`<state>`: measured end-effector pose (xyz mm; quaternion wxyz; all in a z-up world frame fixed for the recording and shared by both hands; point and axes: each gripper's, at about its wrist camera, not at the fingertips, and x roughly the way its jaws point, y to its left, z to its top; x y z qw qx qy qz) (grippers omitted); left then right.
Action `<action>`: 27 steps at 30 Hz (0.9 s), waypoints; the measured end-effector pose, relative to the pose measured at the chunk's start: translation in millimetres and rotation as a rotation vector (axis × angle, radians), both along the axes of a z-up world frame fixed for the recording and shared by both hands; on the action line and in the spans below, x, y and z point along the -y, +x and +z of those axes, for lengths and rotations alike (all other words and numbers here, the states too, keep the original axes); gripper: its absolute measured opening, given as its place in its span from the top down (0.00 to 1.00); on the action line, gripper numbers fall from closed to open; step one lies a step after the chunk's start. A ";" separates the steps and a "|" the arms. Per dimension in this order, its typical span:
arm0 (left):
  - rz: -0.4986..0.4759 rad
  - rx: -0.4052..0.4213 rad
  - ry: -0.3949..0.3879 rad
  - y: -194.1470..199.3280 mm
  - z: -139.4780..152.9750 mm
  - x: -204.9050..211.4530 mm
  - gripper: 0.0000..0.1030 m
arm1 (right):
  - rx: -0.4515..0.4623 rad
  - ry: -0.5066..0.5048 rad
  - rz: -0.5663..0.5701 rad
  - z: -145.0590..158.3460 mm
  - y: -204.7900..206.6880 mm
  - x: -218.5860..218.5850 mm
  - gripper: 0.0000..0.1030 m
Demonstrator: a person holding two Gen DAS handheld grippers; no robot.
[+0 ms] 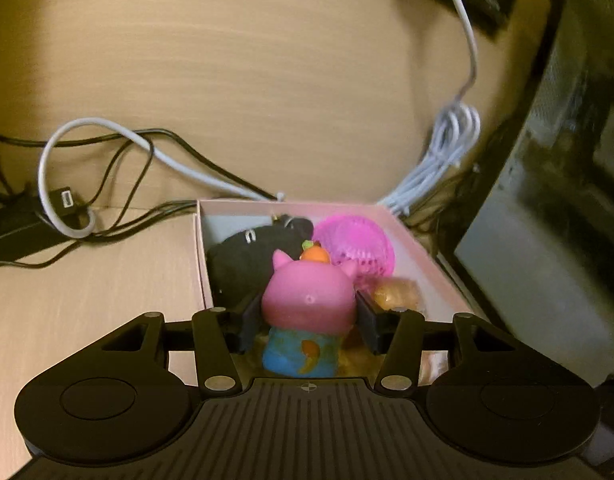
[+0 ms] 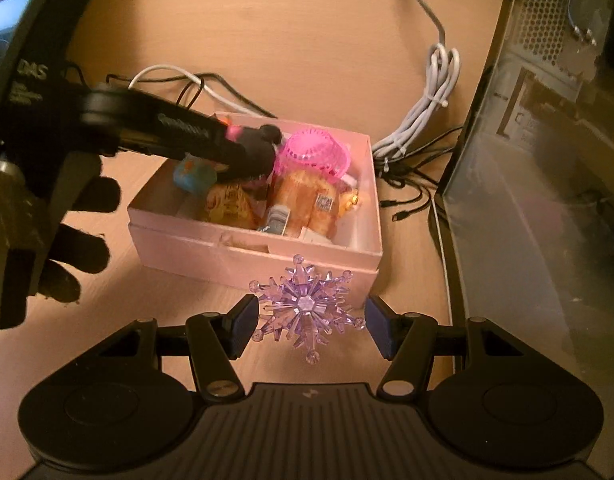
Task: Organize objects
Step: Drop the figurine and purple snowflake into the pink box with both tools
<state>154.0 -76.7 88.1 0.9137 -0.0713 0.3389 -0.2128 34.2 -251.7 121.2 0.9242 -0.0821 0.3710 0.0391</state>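
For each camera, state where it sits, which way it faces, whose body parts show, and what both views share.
Left wrist: rides the left gripper, facing forward and down into the pink box; its fingers flank a pig figurine.
Right wrist: rides the right gripper, facing the box's front wall; a purple snowflake sits between its fingers, and the gloved left hand shows.
Shared: the box, pink mesh ball, white cable bundle.

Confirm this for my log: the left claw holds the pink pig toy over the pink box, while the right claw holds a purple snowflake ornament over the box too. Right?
Not quite. The right claw holds the purple snowflake ornament short of the pink box, over the table in front of its near wall, as the right wrist view shows. The left claw does hold the pink pig toy over the box.
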 end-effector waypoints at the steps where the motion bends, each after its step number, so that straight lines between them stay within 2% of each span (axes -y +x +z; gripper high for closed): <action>1: -0.040 -0.038 0.006 3.1 0.2 0.2 0.47 | 0.008 0.003 -0.005 2.5 1.0 0.6 0.43; 2: -0.081 -0.070 0.022 4.3 0.0 1.2 0.47 | 0.019 0.008 -0.011 6.0 3.1 1.2 0.43; 3: -0.085 -0.064 0.022 1.8 1.5 -1.2 0.47 | 0.034 0.010 -0.015 10.3 5.6 1.9 0.43; 6: -0.017 0.024 -0.032 -10.1 12.4 -19.1 0.48 | 0.091 0.013 -0.037 25.5 16.4 4.0 0.43; 9: -0.053 0.039 -0.012 -14.6 20.8 -22.0 0.47 | 0.144 0.015 -0.045 39.6 27.9 3.4 0.43; 12: -0.065 0.093 0.002 -26.4 25.3 -24.7 0.47 | 0.179 0.012 -0.044 46.3 39.7 -1.1 0.43; 16: 0.016 0.108 -0.081 -36.2 30.6 -47.1 0.47 | 0.221 0.032 -0.038 46.5 61.0 -13.3 0.42; 17: 0.030 0.110 -0.095 -36.6 31.8 -52.4 0.47 | 0.227 0.045 -0.032 45.4 67.0 -17.6 0.41; 18: 0.040 0.108 -0.105 -35.3 32.6 -56.0 0.47 | 0.221 0.062 -0.024 43.1 73.2 -21.2 0.25; 19: 0.046 0.096 -0.111 -33.2 32.2 -58.5 0.47 | 0.200 0.072 -0.022 39.8 80.4 -24.2 0.15; 22: 0.063 0.056 -0.125 -27.5 29.6 -59.7 0.47 | 0.176 0.071 -0.056 32.4 83.1 -24.9 0.15; 27: 0.040 0.025 -0.151 -14.8 26.1 -39.6 0.47 | 0.165 0.067 -0.081 20.7 47.8 -15.3 0.14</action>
